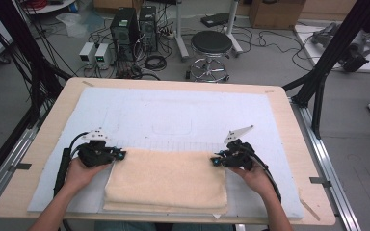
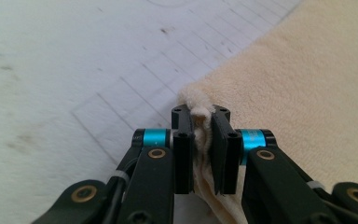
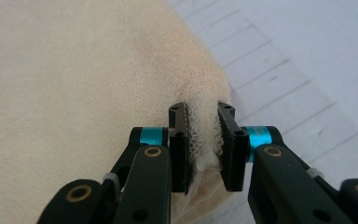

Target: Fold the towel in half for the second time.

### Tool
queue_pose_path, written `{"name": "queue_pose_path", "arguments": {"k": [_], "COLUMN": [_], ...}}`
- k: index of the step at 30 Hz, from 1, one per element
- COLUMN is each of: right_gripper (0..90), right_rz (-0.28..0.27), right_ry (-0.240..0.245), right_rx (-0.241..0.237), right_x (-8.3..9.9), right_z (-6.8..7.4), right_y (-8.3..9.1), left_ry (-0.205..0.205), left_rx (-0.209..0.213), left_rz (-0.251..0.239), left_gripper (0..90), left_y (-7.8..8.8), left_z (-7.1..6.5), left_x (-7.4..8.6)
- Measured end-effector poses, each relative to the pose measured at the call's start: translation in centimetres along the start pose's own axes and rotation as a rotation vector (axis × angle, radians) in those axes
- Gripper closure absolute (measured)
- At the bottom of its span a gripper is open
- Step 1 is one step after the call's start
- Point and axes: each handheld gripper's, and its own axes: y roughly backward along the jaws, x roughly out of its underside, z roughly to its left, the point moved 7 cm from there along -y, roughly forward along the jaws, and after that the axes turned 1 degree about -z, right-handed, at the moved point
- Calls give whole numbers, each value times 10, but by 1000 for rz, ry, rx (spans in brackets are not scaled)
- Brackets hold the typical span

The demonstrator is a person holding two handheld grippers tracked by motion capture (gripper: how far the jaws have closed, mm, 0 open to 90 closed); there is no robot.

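Observation:
A cream towel (image 1: 166,180) lies folded on the white mat near the table's front edge. My left gripper (image 1: 117,155) is at the towel's far left corner, and in the left gripper view (image 2: 200,116) its jaws pinch a bunched fold of the towel (image 2: 307,84). My right gripper (image 1: 215,161) is at the far right corner. In the right gripper view (image 3: 201,112) the jaws press on a gathered bit of the towel (image 3: 74,79). Both hands rest low on the mat.
A white mat (image 1: 173,115) with faint printed outlines covers most of the wooden table (image 1: 289,120). Beyond the table stand a black stool (image 1: 211,48), computer towers (image 1: 125,29) and cables on the floor. Black frame posts (image 1: 332,53) rise at both sides.

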Motion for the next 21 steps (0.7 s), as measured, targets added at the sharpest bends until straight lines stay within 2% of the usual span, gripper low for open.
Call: {"name": "queue_pose_path", "arguments": {"k": [2,4,6,9,11,13,15,17,19,20,21], "right_gripper": [774,774,773,771,770,770,770,769,767,762,747], "right_rz": [-28,-23,-29,-47,-47,-48,-47,-47,-58,-56,-45], "right_ry": [5,26,40,28,-4,-11,-4,-18,-31,-37,-38], "right_rx": [31,91,124,147,147,167,193,205,221,225,231], "right_x": [-11,-23,-34,-47,-52,-58,-64,-70,-75,-77,-78], "right_z": [-3,-10,-19,-38,-53,-66,-77,-88,-97,-100,-103], "right_y": [5,6,7,5,0,-5,-9,-11,-13,-15,-18], "left_ry": [13,14,15,48,50,43,68,96,114,113,95], "left_rx": [-45,-90,-123,-144,-164,-179,-185,-177,-189,-187,-197], "left_rz": [-25,-53,-70,-75,-75,-60,-77,-74,-107,-97,-89], "left_gripper": [805,805,804,804,804,804,804,804,803,802,793], "left_y": [0,-2,-5,-12,-18,-25,-32,-37,-41,-43,-45], "left_z": [6,11,17,34,43,51,60,69,76,78,80], "left_x": [-10,-23,-36,-52,-60,-68,-74,-79,-83,-83,-82]}}
